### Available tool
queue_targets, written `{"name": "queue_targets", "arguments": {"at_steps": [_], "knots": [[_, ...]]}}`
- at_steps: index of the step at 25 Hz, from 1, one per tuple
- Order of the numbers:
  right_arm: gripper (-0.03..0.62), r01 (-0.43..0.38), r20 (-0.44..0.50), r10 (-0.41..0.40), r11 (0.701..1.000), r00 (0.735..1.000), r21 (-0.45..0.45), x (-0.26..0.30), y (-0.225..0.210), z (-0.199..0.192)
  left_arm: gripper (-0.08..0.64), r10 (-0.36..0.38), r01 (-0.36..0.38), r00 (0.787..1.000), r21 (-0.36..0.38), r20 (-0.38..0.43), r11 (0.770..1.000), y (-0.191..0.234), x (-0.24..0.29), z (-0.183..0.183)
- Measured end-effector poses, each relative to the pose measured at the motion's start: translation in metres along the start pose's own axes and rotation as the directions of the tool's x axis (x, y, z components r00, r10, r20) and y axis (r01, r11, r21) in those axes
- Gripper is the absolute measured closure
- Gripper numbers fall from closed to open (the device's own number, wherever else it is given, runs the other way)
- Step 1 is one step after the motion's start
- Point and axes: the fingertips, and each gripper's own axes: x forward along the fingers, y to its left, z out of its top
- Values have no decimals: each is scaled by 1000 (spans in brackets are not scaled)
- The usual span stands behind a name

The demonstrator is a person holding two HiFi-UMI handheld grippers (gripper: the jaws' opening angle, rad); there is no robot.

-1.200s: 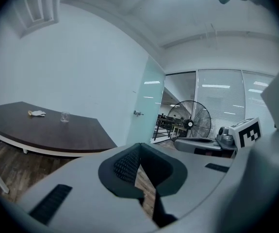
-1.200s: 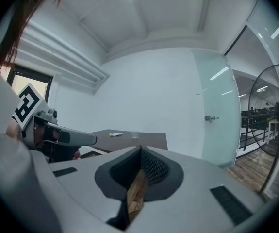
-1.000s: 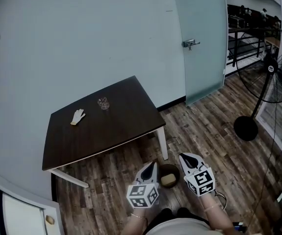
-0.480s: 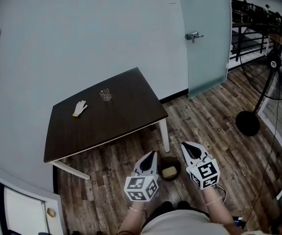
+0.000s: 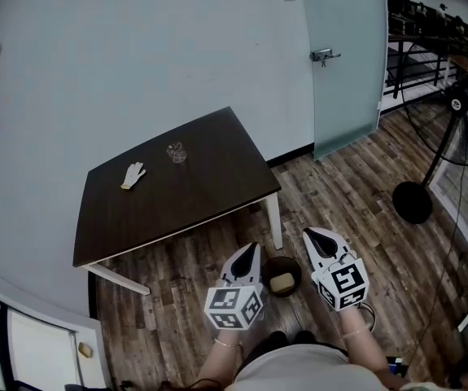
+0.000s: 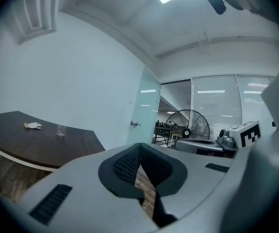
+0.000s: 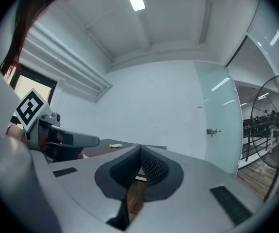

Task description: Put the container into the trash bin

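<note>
A small clear container (image 5: 176, 151) stands on the dark brown table (image 5: 209, 194), far from both grippers; it also shows as the container (image 6: 61, 129) in the left gripper view. A round dark trash bin (image 5: 281, 277) with something beige inside sits on the wooden floor by the table's near leg. My left gripper (image 5: 252, 248) hangs just left of the bin and my right gripper (image 5: 309, 234) just right of it. Both are shut and empty, and both point level toward the table. The left gripper's (image 6: 139, 144) jaws meet at the tips, as do the right gripper's (image 7: 140, 148).
A white glove (image 5: 133, 174) lies on the table left of the container. A frosted glass door (image 5: 343, 55) stands at the back right. A standing fan (image 5: 461, 96), with its round base (image 5: 413, 203), is on the floor to the right. The table backs onto a pale wall.
Both grippers have risen a little beside the bin, still shut and empty. The head view has shifted slightly; nothing on the table has moved.
</note>
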Motion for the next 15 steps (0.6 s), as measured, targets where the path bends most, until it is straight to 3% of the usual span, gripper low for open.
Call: {"name": "queue_targets", "arguments": {"at_steps": [15], "knots": [[586, 0, -26, 0, 1000, 1000, -12, 15, -1, -5, 540, -1, 1, 1000, -7, 8, 1000, 15, 11, 4]]}}
